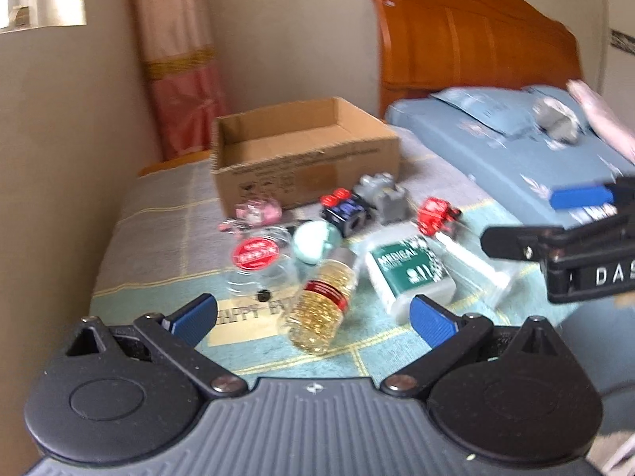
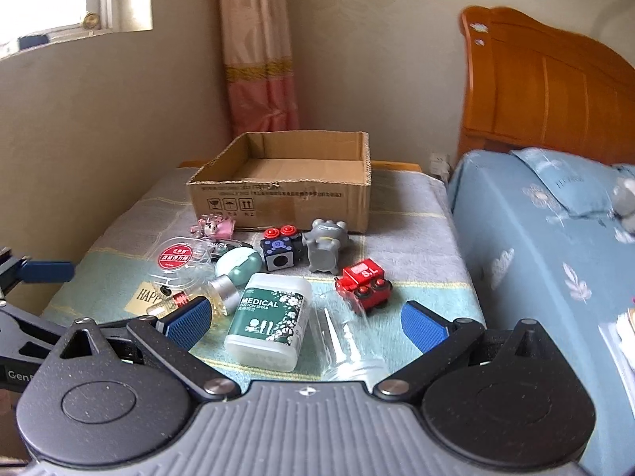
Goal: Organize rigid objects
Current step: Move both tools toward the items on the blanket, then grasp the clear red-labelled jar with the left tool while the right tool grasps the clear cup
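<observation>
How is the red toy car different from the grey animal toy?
The red toy car is bright red with black wheels; the grey animal toy is plain grey, with none that I can see. The car lies nearer the grippers, the animal nearer the cardboard box. Both rest on the blanket, outside the box, untouched.

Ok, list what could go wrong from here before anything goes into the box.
1. The bottle of yellow capsules lies on its side on soft cloth; a nudge could roll it off the front edge.
2. The clear tube next to the cotton swab box is hard to see, so a gripper might knock it.
3. The items are crowded, so the open left gripper may bump neighbours like the round clear container.
</observation>
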Demonstrator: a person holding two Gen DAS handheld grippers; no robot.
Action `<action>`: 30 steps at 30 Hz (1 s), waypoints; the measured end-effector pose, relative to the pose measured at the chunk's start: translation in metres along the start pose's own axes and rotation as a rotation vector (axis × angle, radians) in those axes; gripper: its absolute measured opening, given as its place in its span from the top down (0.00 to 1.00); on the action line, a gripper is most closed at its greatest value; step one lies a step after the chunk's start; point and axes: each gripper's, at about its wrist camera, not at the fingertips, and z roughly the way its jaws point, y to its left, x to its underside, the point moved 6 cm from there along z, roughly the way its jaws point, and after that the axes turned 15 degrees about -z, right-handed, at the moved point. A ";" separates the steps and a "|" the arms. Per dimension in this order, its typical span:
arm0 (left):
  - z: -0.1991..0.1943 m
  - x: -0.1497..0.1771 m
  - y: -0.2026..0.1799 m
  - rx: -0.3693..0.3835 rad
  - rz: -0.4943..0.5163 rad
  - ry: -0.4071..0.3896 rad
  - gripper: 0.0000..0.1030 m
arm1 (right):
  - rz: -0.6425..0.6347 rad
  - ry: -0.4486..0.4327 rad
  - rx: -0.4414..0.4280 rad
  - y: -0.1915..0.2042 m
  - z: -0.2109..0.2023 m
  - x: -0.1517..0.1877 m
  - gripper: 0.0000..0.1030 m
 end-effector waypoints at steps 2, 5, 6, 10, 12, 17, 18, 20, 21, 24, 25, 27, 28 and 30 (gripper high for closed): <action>0.011 0.003 0.000 0.012 0.020 0.015 0.01 | -0.042 -0.002 -0.008 -0.002 0.005 0.004 0.00; 0.028 0.007 0.003 0.006 0.045 0.034 0.01 | -0.081 0.026 -0.018 -0.007 0.015 0.013 0.00; 0.033 0.008 0.005 0.001 0.049 0.045 0.01 | -0.089 0.039 -0.020 -0.009 0.019 0.017 0.00; 0.053 0.012 0.012 -0.004 0.049 0.074 0.01 | -0.094 0.103 -0.029 -0.017 0.035 0.034 0.00; 0.062 0.013 0.017 -0.009 0.046 0.090 0.01 | -0.086 0.133 -0.035 -0.020 0.043 0.042 0.00; 0.075 0.016 0.029 -0.037 0.043 0.111 0.01 | -0.088 0.177 -0.075 -0.020 0.054 0.055 0.00; 0.077 0.016 0.033 -0.045 0.042 0.113 0.01 | -0.092 0.176 -0.087 -0.020 0.054 0.056 0.00; 0.078 0.016 0.040 -0.054 0.027 0.116 0.01 | -0.105 0.175 -0.115 -0.018 0.055 0.057 0.00; 0.079 0.015 0.044 -0.054 0.010 0.118 0.01 | -0.105 0.176 -0.125 -0.018 0.057 0.058 0.00; 0.078 0.013 0.054 -0.066 -0.022 0.123 0.01 | -0.104 0.179 -0.172 -0.014 0.058 0.057 0.00; 0.078 0.013 0.058 -0.078 -0.021 0.120 0.01 | -0.109 0.178 -0.190 -0.011 0.059 0.056 0.00; 0.079 0.012 0.065 -0.097 -0.023 0.118 0.01 | -0.116 0.176 -0.221 -0.006 0.060 0.055 0.00; 0.079 0.012 0.068 -0.095 -0.031 0.124 0.01 | -0.120 0.178 -0.235 -0.002 0.061 0.054 0.00; 0.080 0.012 0.072 -0.084 -0.045 0.133 0.00 | -0.136 0.186 -0.238 0.002 0.061 0.054 0.00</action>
